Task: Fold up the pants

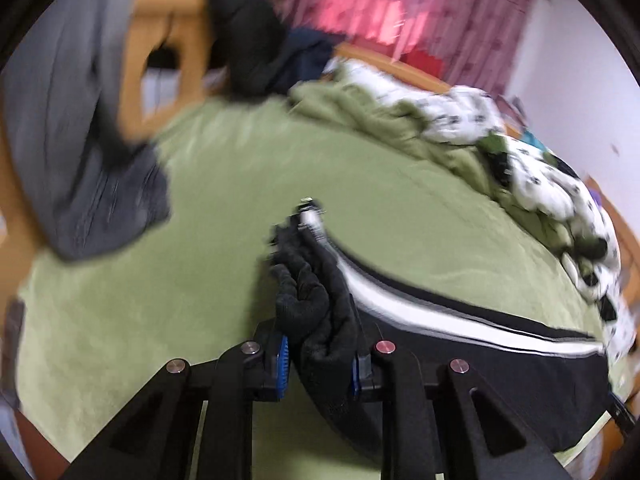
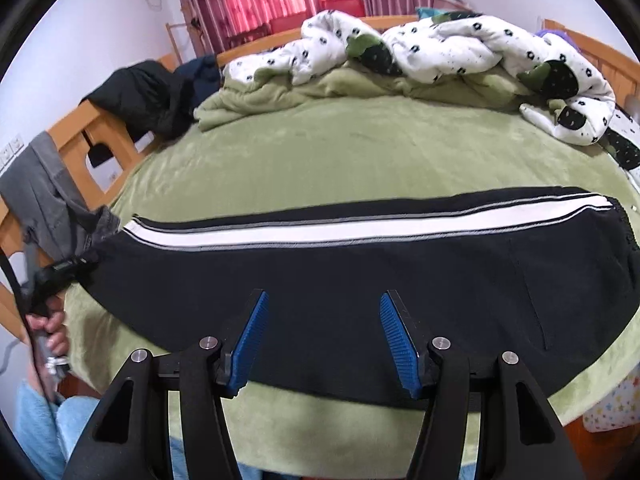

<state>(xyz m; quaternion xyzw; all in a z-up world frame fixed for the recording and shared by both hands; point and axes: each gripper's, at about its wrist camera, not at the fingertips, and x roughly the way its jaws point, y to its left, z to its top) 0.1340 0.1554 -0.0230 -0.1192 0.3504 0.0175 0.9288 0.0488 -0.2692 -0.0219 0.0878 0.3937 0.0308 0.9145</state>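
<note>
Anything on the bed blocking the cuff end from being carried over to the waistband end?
Nothing visible. The left gripper is shut on the cuff; the pants lie flat on the green blanket, and the quilt stays at the far side.

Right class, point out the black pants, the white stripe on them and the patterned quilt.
black pants (image 2: pixel 320 280), right wrist view, plain black cloth
white stripe (image 2: pixel 360 230), right wrist view, mid-length
patterned quilt (image 2: pixel 460 46), right wrist view, white bunched fold
</note>
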